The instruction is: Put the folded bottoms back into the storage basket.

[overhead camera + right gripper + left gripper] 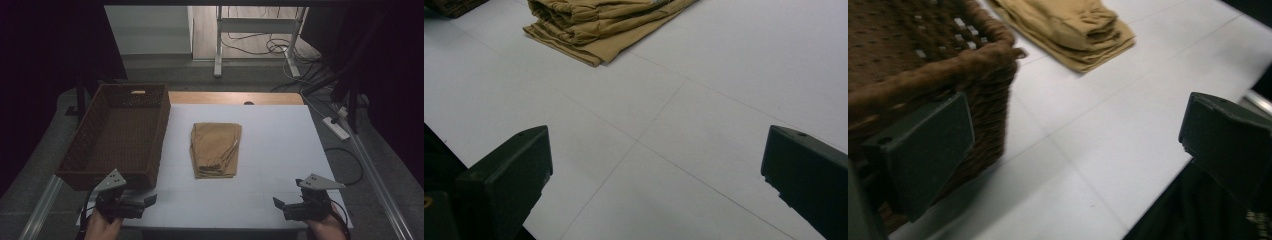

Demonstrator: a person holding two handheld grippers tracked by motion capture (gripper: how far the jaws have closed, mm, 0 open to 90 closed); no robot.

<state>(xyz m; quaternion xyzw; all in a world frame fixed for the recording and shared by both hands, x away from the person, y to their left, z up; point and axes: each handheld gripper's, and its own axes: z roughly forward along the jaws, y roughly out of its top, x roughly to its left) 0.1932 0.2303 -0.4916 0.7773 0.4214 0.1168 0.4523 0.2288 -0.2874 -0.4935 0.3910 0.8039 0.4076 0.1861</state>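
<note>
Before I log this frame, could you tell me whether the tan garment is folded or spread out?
Folded: the tan garment lies as a compact layered stack on the white table.

Black gripper (150, 200) bodies, grey triangular top plates.

From above the near edge we look forward and down on the whole table (280, 150). Each gripper camera sits low at that edge, facing inward; both share the folded cloth (1073, 30) with the high view.

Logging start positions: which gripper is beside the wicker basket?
The left gripper, by the wicker basket's near corner; the right gripper is apart, over bare white tabletop.
</note>
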